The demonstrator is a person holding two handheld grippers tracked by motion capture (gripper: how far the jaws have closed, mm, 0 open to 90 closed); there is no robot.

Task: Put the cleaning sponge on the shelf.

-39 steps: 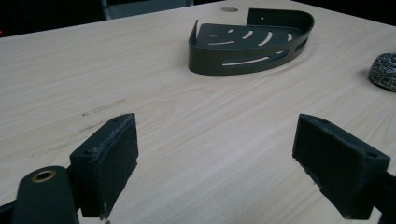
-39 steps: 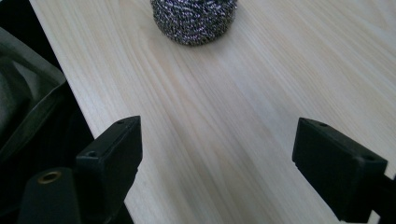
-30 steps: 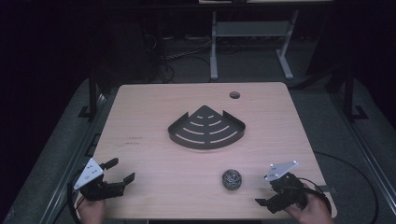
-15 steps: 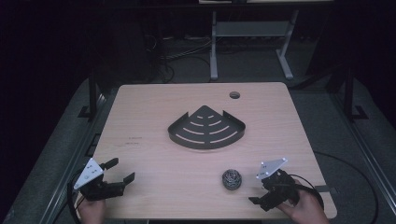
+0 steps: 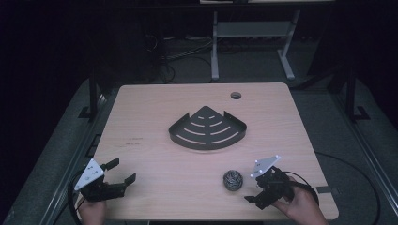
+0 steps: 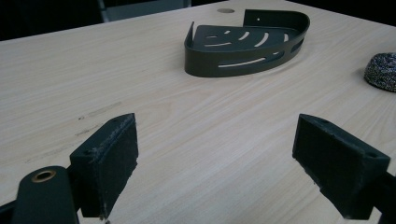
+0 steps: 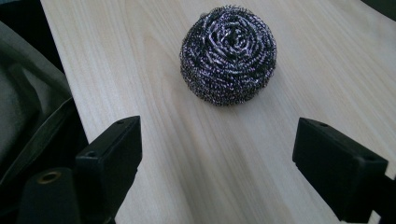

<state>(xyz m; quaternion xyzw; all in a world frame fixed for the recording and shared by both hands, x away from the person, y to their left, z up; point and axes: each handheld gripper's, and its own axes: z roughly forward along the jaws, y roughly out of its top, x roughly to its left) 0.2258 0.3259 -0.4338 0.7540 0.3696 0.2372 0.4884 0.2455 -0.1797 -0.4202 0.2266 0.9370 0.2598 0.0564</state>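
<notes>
A round steel-wool scrubber (image 5: 233,180) (image 7: 229,53) lies on the wooden table (image 5: 155,154) near its front edge, right of centre. Just right of it my right gripper (image 5: 253,190) (image 7: 217,158) stands open. Its jaws point at the scrubber, a short way off, with bare wood between them. At the front left corner my left gripper (image 5: 123,170) (image 6: 215,158) is open and empty above the tabletop. A black quarter-round slotted shelf tray (image 5: 207,129) (image 6: 247,44) sits at the table's middle. In the left gripper view the scrubber (image 6: 382,71) appears at the right edge.
A round cable hole (image 5: 235,95) lies near the table's far edge. Behind the table stand a metal frame (image 5: 253,37) and loose cables on a dark floor. Grey fabric (image 7: 28,107) hangs past the table edge in the right gripper view.
My right gripper has moved left and turned toward the scrubber, ending closer to it. The left gripper, tray and scrubber have stayed put.
</notes>
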